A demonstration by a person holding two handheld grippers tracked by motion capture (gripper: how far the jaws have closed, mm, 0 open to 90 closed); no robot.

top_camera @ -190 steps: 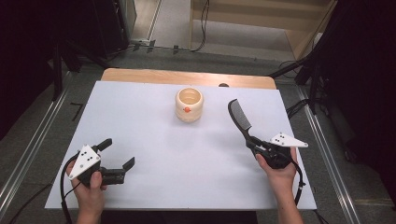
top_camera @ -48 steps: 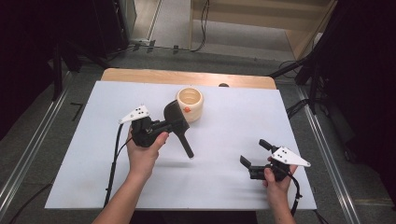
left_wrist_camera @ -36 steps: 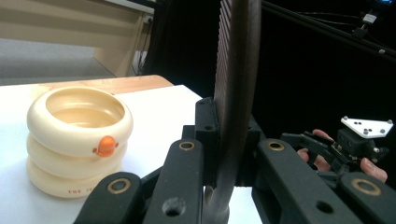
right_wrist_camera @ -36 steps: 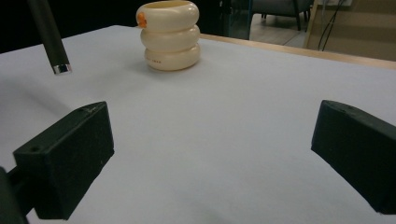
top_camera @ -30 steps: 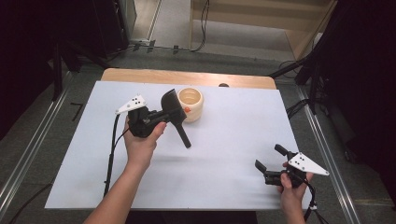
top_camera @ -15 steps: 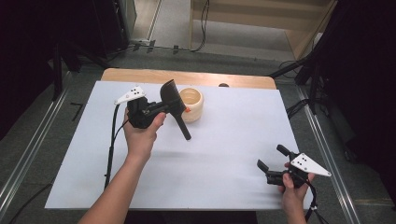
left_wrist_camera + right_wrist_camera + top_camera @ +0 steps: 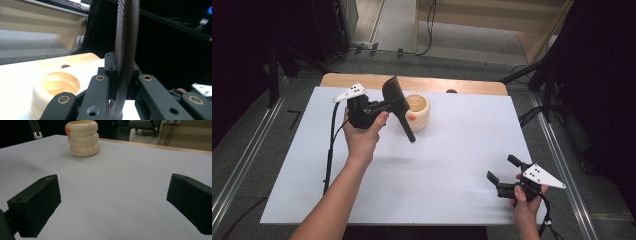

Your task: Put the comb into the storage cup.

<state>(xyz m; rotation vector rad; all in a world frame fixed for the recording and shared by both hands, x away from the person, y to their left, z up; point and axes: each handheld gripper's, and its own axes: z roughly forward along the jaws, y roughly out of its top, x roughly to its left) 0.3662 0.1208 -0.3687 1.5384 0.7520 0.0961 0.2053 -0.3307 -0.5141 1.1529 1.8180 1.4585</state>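
White tabletop (image 7: 452, 165); left gripper (image 7: 379, 107), jaws clamping the comb (image 7: 398, 106), has risen beside the cup (image 7: 418, 111); right gripper (image 7: 501, 176) wide.

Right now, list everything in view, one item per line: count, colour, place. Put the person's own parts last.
comb: one, black, clamped in the left gripper, lifted and tilted beside the holder, handle end hanging lower.
holder: one, cream with an orange mark, ringed, open-topped, far middle of the sheet.
sheet: one, white, covering the table.
table: one, wooden, bare strip along the far edge.
left gripper: one, black with a grey plate, shut on the comb, left of the holder.
right gripper: one, black with a grey plate, jaws open, near right of the sheet.
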